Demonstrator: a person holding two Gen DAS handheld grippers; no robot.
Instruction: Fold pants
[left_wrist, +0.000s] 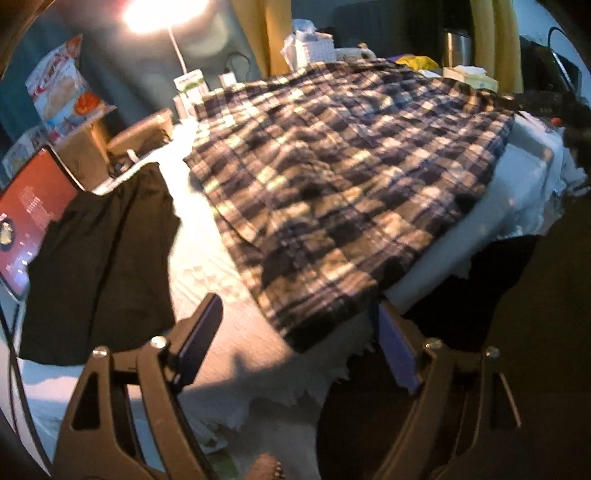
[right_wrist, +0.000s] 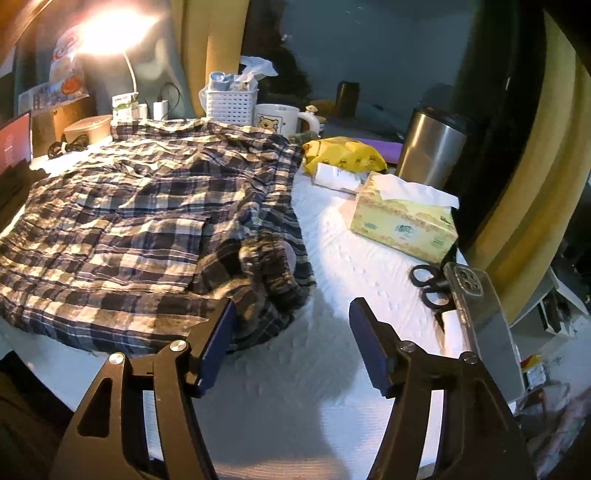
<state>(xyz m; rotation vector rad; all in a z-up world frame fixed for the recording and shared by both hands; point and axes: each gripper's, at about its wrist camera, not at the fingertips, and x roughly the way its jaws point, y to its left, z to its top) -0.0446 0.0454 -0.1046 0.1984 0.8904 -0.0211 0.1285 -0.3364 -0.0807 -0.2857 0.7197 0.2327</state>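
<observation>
Both the left gripper (left_wrist: 299, 332) and right gripper (right_wrist: 291, 332) are hovering spread and empty beside the crumpled navy-and-cream plaid cotton pants (right_wrist: 147, 221) lying on the white padded table cover (right_wrist: 351, 229).

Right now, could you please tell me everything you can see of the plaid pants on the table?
The plaid pants are a thin, crinkled woven cloth checked in dark blue, cream and tan. They lie spread flat over the white table cover, apparently doubled over, with a bunched, gathered part, perhaps the waistband, rumpled at their right edge. The near hem reaches the table's front edge. Both the left gripper and the right gripper are open and hold none of the cloth, though the right gripper's left finger overlaps the fabric in view.
</observation>
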